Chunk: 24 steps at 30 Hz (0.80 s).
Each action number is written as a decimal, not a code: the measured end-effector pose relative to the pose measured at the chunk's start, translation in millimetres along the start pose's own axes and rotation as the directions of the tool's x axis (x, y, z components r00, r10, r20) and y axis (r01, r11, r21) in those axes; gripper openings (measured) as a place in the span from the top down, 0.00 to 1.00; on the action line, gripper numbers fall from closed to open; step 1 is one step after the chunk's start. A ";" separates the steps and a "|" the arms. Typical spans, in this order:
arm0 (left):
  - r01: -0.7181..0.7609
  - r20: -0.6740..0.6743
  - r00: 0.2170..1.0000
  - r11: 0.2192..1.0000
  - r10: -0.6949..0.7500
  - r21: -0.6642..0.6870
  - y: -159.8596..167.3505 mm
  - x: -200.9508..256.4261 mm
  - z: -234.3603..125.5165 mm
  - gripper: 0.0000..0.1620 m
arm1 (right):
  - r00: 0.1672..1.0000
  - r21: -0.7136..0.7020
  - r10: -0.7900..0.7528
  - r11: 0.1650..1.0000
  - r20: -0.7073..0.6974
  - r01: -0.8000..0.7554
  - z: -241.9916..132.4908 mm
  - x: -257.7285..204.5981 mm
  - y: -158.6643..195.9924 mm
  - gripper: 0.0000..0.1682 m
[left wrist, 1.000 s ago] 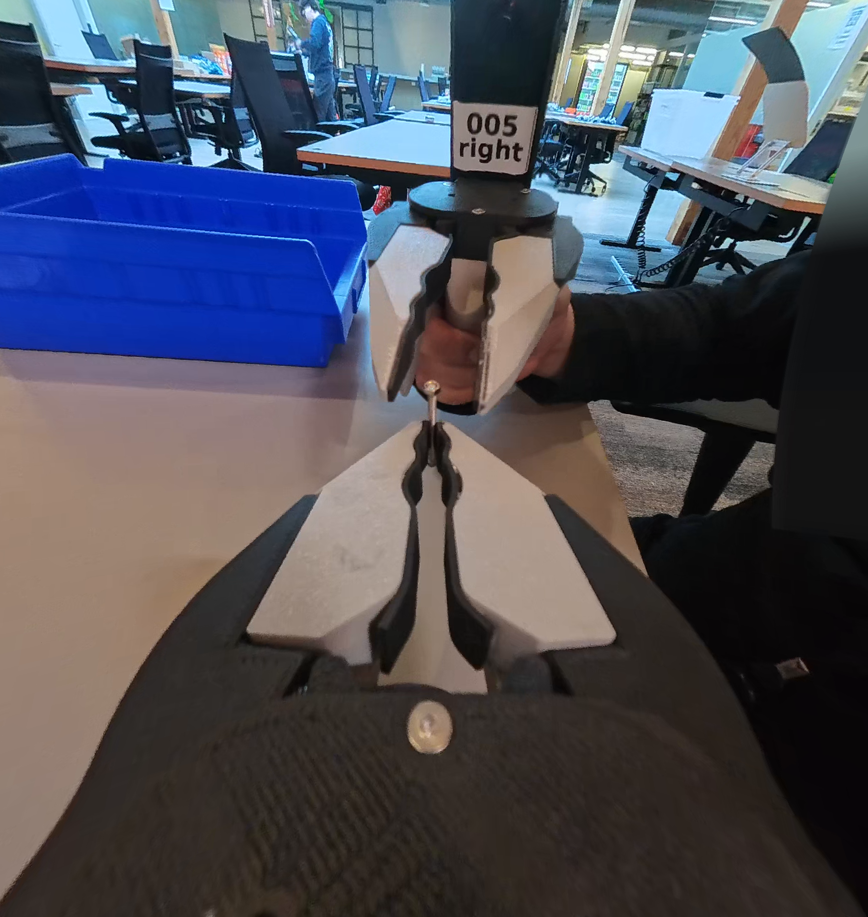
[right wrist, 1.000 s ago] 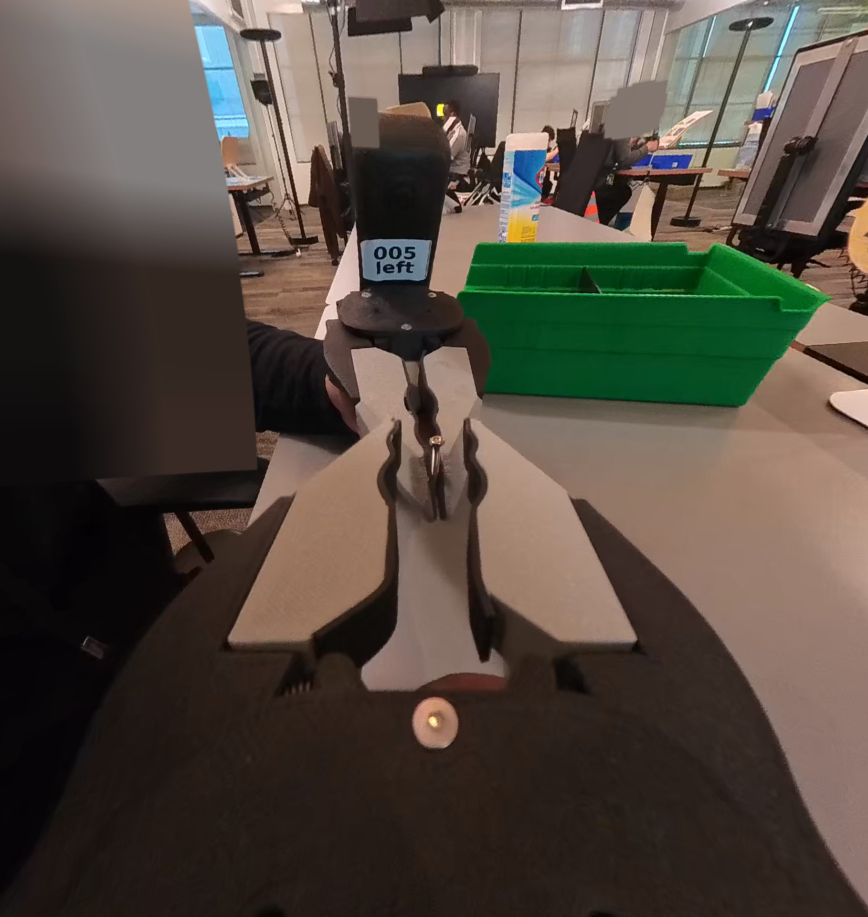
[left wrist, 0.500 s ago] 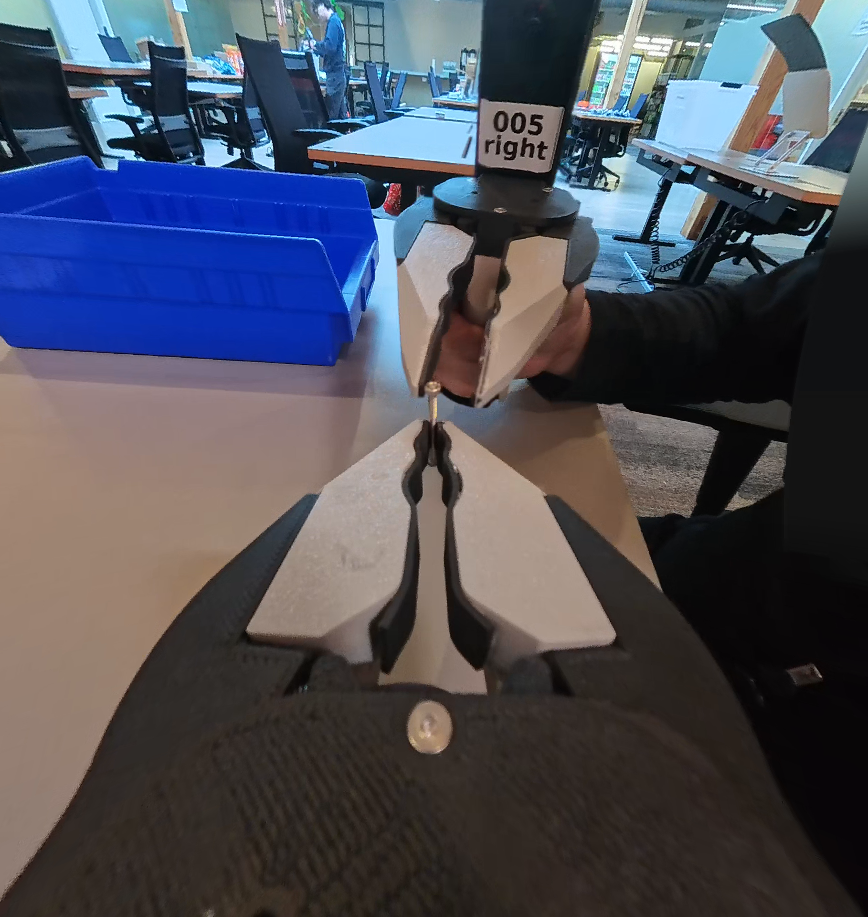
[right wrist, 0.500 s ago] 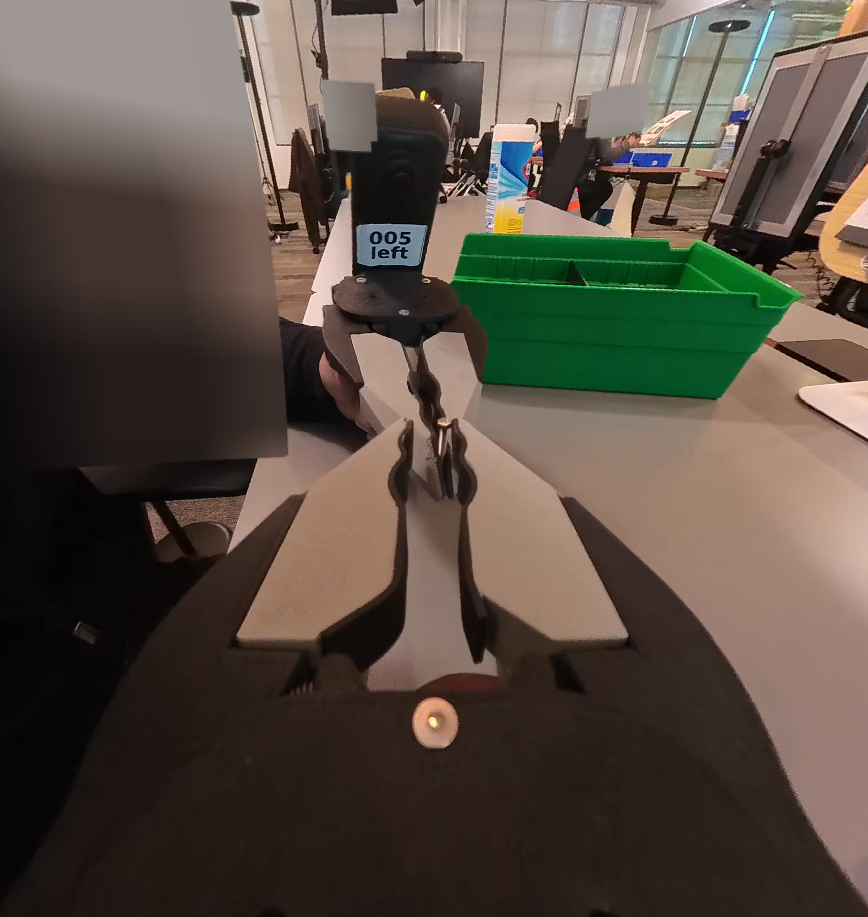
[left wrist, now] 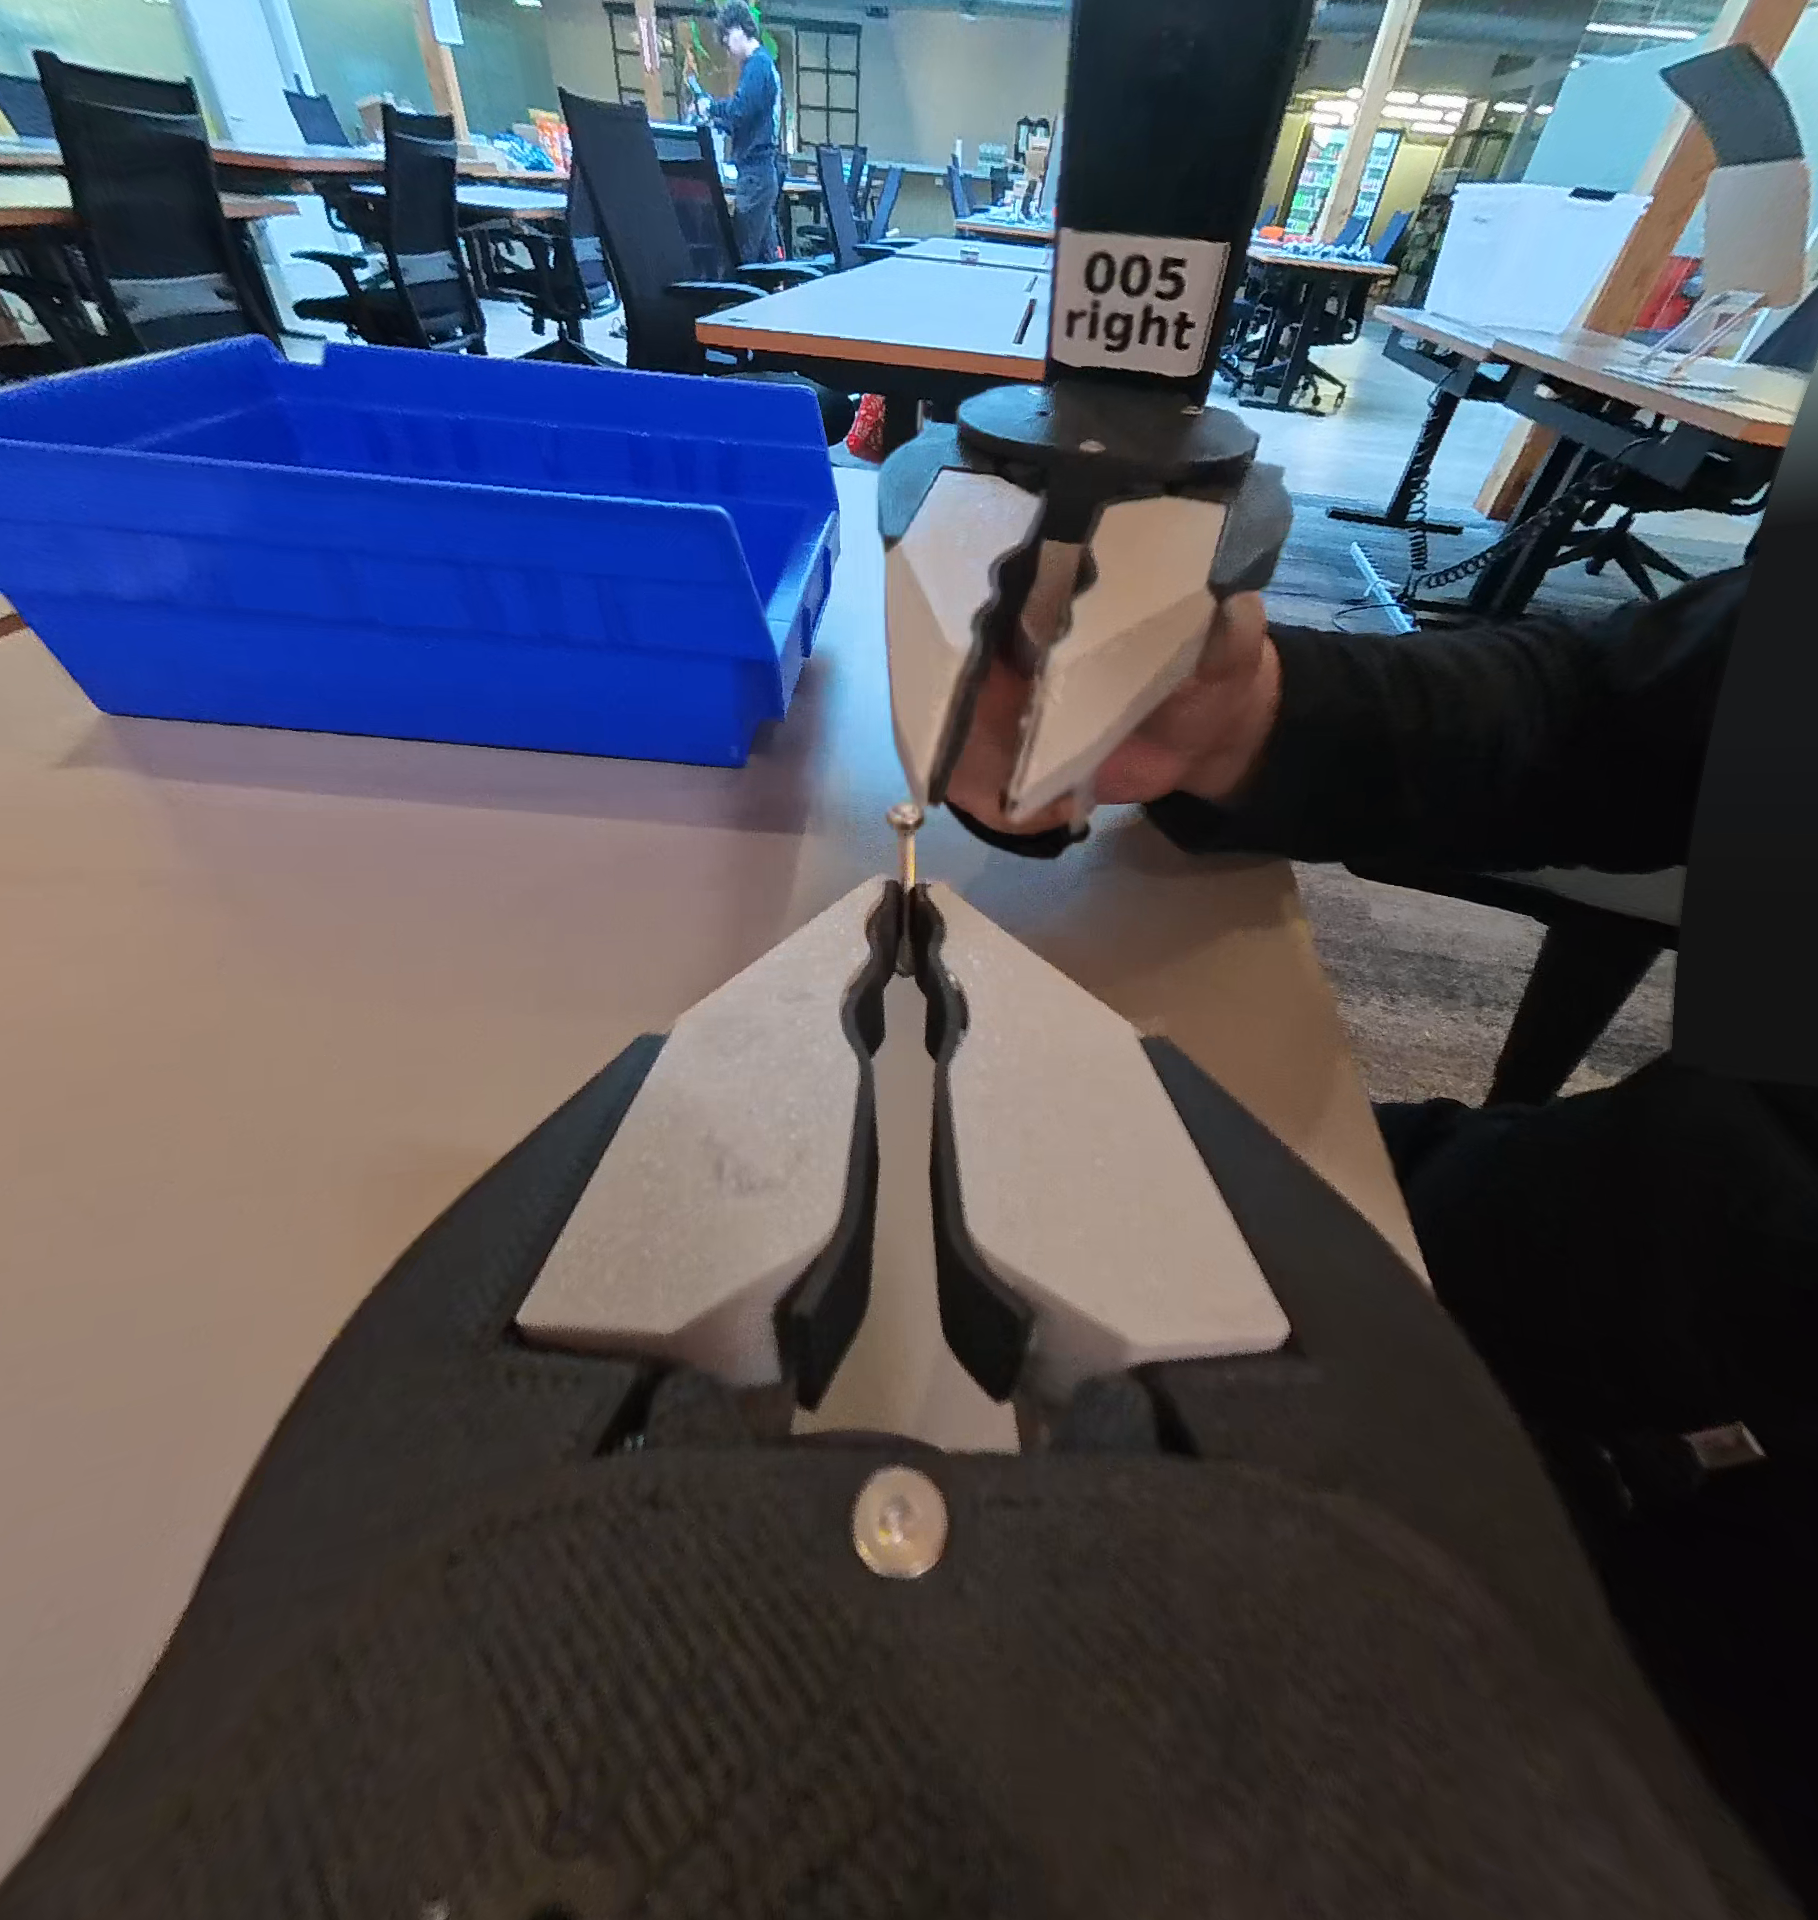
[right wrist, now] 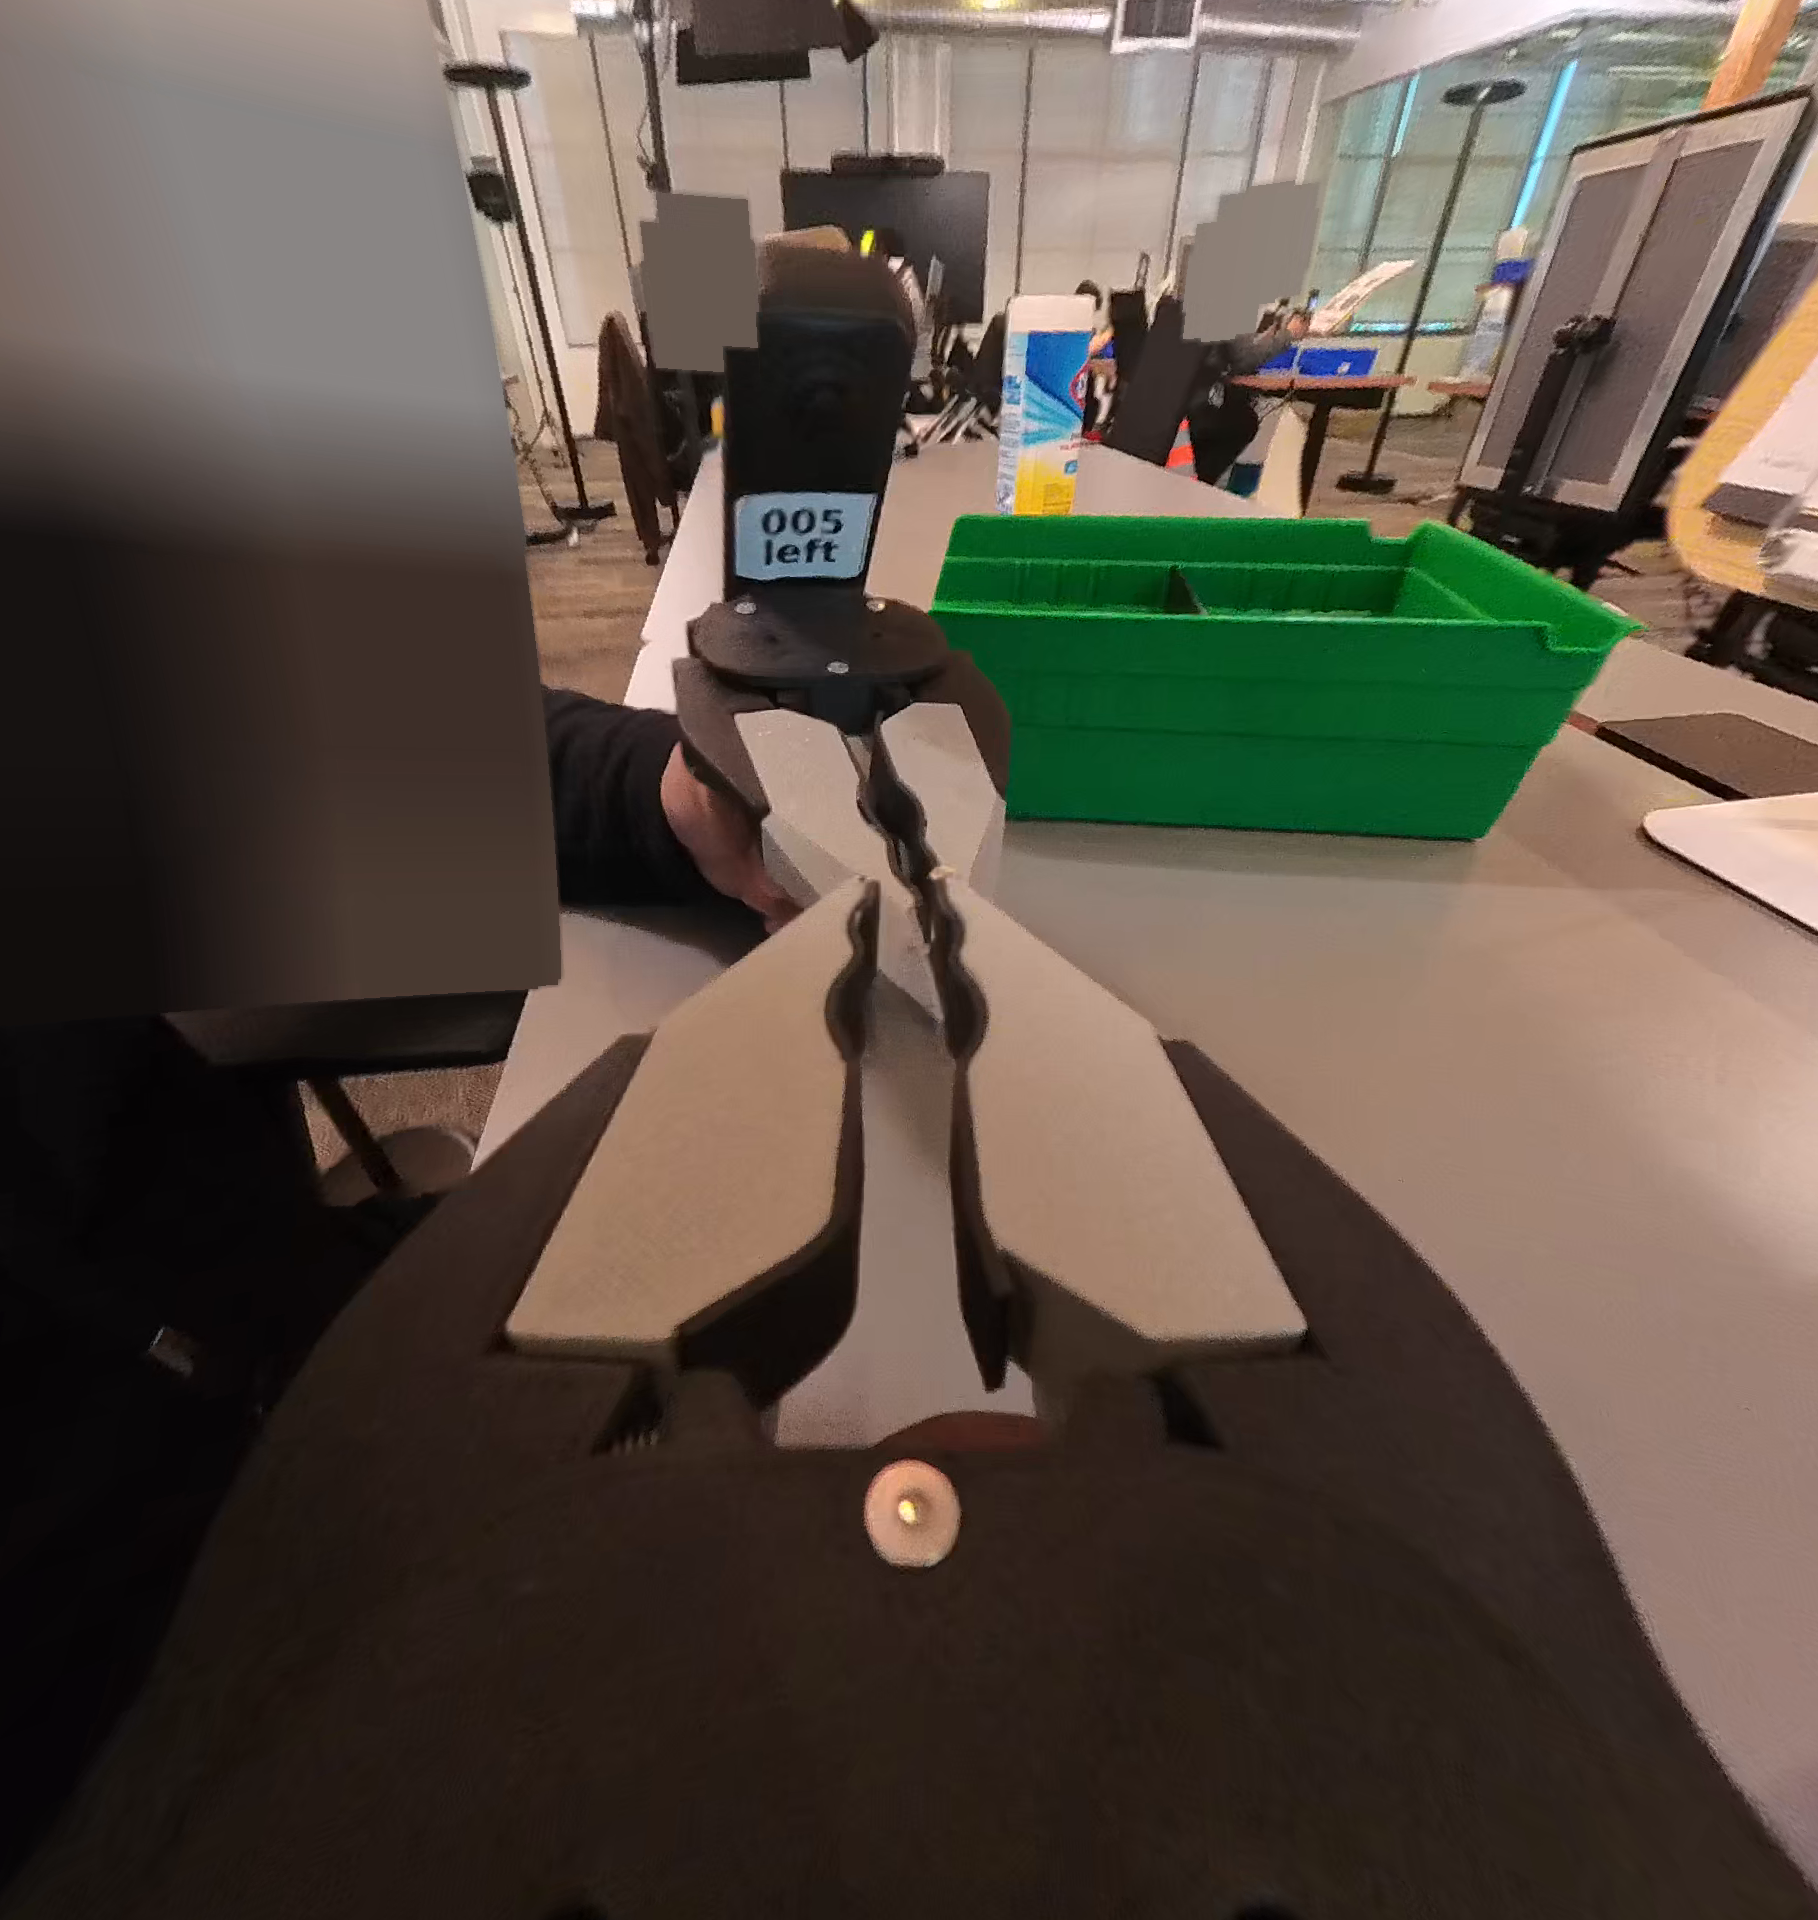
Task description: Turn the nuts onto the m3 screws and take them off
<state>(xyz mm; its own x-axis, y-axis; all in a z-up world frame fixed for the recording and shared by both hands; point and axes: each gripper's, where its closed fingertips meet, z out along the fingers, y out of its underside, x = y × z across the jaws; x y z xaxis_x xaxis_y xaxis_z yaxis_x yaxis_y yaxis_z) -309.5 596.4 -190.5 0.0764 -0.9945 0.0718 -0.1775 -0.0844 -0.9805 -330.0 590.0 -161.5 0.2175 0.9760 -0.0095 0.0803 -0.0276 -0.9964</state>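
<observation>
My left gripper point(left wrist: 907, 904) is shut on a thin M3 screw point(left wrist: 906, 847). The screw sticks out forward from its tips, head outermost. My right gripper point(left wrist: 972, 810) faces it from the far side, held by a hand, with its jaws a narrow gap apart. The screw head sits just outside one of its fingertips, not between them. In the right wrist view my right gripper point(right wrist: 900, 904) shows the same narrow gap with nothing in it. The left gripper point(right wrist: 910, 862) is opposite it, and the screw point(right wrist: 941, 875) is a small pale speck. I see no nut.
A blue bin point(left wrist: 417, 582) stands on the beige table point(left wrist: 313, 987) at the back left. In the right wrist view a green bin point(right wrist: 1248, 727), a wipes canister point(right wrist: 1040, 405), a dark mat point(right wrist: 1736, 748) and a white board point(right wrist: 1778, 862) sit on the table. A dark sleeve point(left wrist: 1456, 748) crosses the table's edge.
The right gripper's jaws have narrowed. It has shifted sideways, so the screw head, which was between its fingertips, now lies beside one. The left gripper still holds the screw.
</observation>
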 end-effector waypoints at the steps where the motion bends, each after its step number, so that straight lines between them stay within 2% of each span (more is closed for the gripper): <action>1: 0.005 -0.004 1.000 1.000 -0.005 -0.001 0.4 0.1 0.1 1.00 | 1.000 0.013 0.008 1.000 -0.019 -0.008 -1.6 4.0 -1.8 0.94; 3: 0.003 -0.008 1.000 1.000 -0.003 -0.004 1.2 1.2 1.2 1.00 | 0.999 0.006 0.018 1.000 -0.040 -0.018 1.1 9.5 -2.2 0.89; 9: -0.003 0.020 1.000 1.000 0.003 -0.009 1.9 -3.7 0.7 1.00 | 1.000 -0.065 -0.001 0.998 0.002 0.001 17.8 -0.7 7.7 0.85; 11: 0.013 0.033 0.999 1.000 -0.013 -0.002 1.1 -7.3 -0.7 1.00 | 0.999 -0.062 -0.036 0.997 -0.033 0.034 10.7 3.1 6.8 0.88; 12: 0.019 0.040 0.999 1.000 -0.019 -0.005 1.7 -9.1 -1.1 1.00 | 0.999 -0.046 -0.037 0.998 -0.019 0.036 6.4 1.1 5.1 0.95; 13: 0.026 0.038 0.999 1.000 -0.025 -0.015 3.2 -9.9 -1.1 1.00 | 1.000 -0.011 -0.021 1.000 -0.003 0.021 3.0 -1.1 0.7 0.99; 16: 0.022 0.027 0.999 1.000 -0.022 -0.010 2.3 -7.6 -0.7 1.00 | 0.998 -0.016 0.029 0.999 -0.048 -0.030 4.0 11.1 2.2 0.86; 19: 0.016 0.017 1.000 1.000 -0.016 -0.016 2.9 -4.2 1.1 1.00 | 0.999 -0.027 0.037 0.999 -0.021 -0.037 14.6 8.0 2.2 0.85; 21: 0.013 0.019 1.000 1.000 -0.012 -0.018 3.2 -4.1 1.4 1.00 | 1.000 -0.042 0.029 0.999 0.003 -0.029 20.4 3.0 3.7 0.87; 24: 0.002 0.035 0.999 1.000 -0.002 -0.019 3.3 -6.4 0.7 1.00 | 0.999 -0.046 0.032 0.998 -0.003 -0.032 17.9 2.6 4.8 0.87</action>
<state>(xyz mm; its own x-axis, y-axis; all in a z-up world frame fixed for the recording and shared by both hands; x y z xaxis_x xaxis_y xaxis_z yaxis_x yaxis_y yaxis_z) -309.9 602.5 -194.3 0.1110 -0.9916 0.0671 -0.1964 -0.0880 -0.9766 -346.5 596.3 -167.9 0.2229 0.9740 -0.0414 0.1174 -0.0690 -0.9907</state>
